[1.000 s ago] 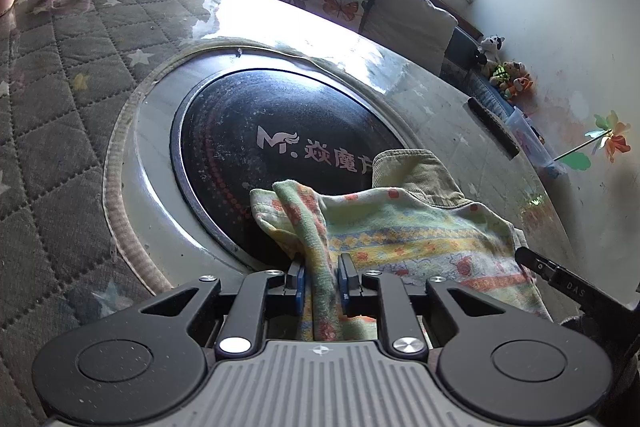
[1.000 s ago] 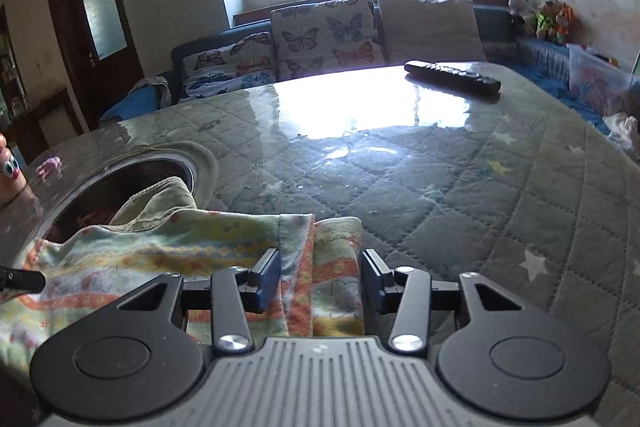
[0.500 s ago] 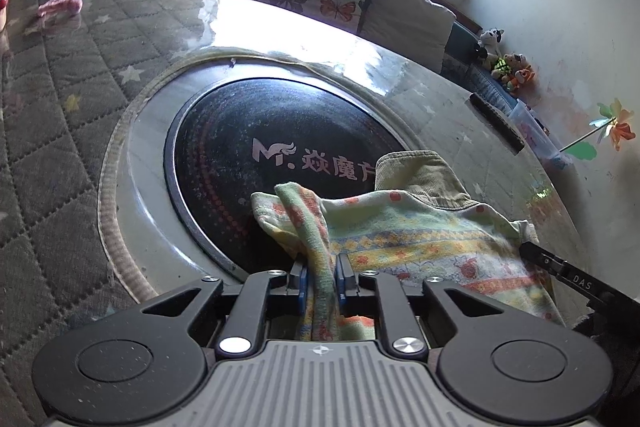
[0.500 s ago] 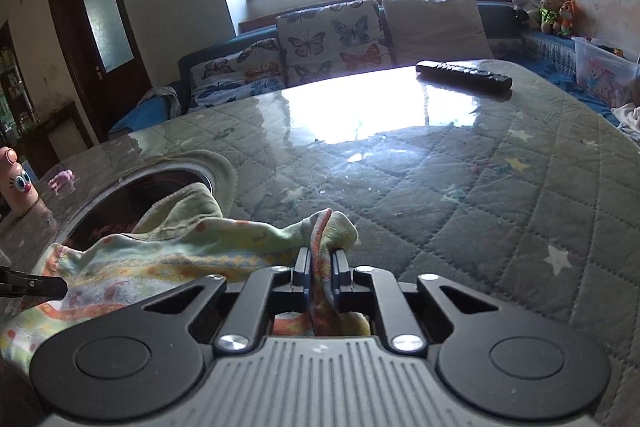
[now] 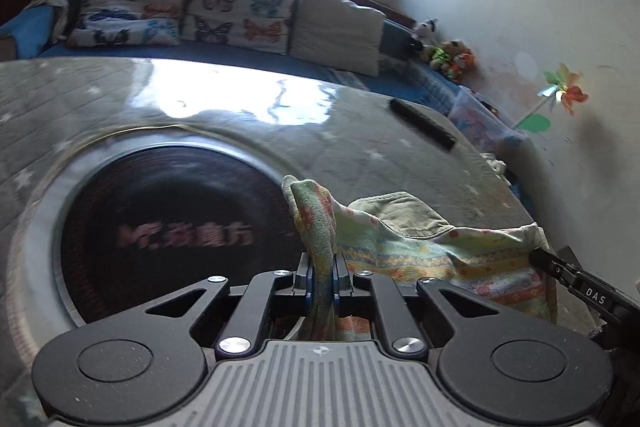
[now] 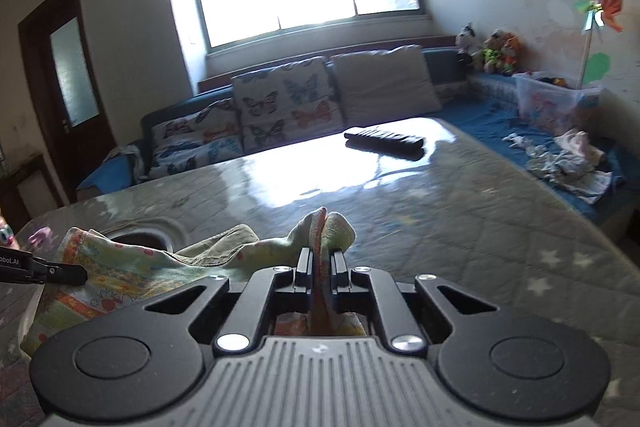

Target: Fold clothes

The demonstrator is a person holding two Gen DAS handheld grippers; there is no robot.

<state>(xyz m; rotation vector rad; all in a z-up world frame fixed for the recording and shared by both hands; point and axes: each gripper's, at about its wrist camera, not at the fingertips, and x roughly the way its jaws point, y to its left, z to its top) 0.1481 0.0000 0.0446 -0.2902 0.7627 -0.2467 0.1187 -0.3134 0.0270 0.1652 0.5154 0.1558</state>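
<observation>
A small patterned garment (image 5: 436, 247) in yellow, green and orange with an olive lining is lifted off the table and stretched between both grippers. My left gripper (image 5: 322, 267) is shut on a bunched corner of it, above the black round cooktop (image 5: 160, 223). My right gripper (image 6: 321, 265) is shut on the opposite bunched corner (image 6: 324, 231); the cloth (image 6: 132, 267) hangs away to the left. The right gripper's finger tip shows at the right of the left wrist view (image 5: 560, 267). The left gripper's finger tip shows at the left of the right wrist view (image 6: 60, 273).
A quilted grey table cover with stars (image 6: 480, 219) lies under glossy plastic. A black remote (image 6: 384, 141) lies at the table's far side. A sofa with butterfly cushions (image 6: 288, 107) stands behind. A clothes pile (image 6: 568, 163) and a plastic box (image 6: 552, 99) lie right.
The right gripper shut on the garment's corner. Both grippers then rose and tilted up, lifting the garment off the table; the left stayed shut on its corner.
</observation>
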